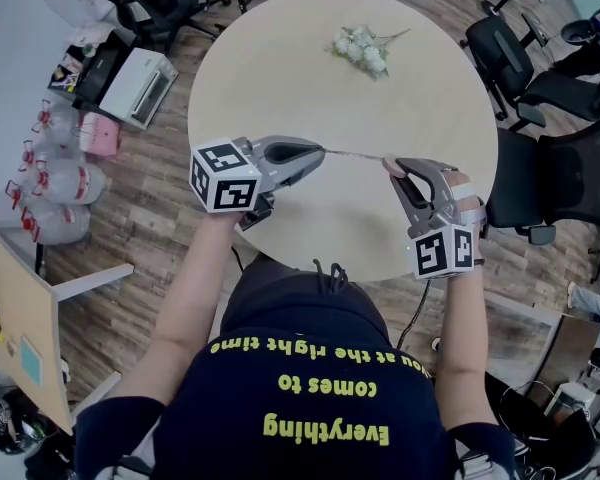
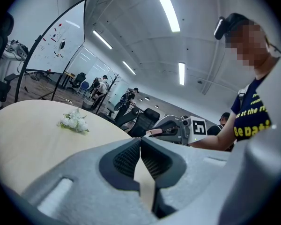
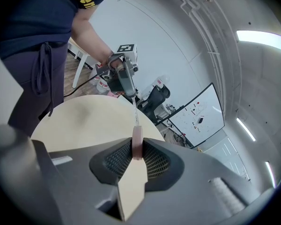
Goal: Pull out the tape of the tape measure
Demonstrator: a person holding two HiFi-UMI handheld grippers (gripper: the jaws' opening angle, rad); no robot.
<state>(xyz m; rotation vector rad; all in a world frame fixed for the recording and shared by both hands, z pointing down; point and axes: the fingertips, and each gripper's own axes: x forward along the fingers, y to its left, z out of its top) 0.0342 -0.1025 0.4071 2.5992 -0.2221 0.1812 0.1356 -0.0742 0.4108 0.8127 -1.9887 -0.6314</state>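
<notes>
Tape measure (image 3: 137, 143), tape (image 1: 355, 154) taut; flowers (image 1: 362, 48) apart.

The tabletop (image 1: 280, 78) is pale beige, with white, green-stemmed flowers (image 1: 363, 48) at its 12 o'clock. The grey left claw (image 1: 320, 150) and right claw (image 1: 392, 165) carry black-and-white patterned cubes (image 1: 225, 176). The tape measure (image 3: 136, 144) is dusty pink, its tape (image 1: 355, 154) whitish.

The tape measure (image 3: 137, 146) is a small pinkish case, clamped on edge in the right tool (image 1: 400, 168). Its thin tape (image 1: 355, 155) runs taut to the left tool (image 1: 318, 151).
</notes>
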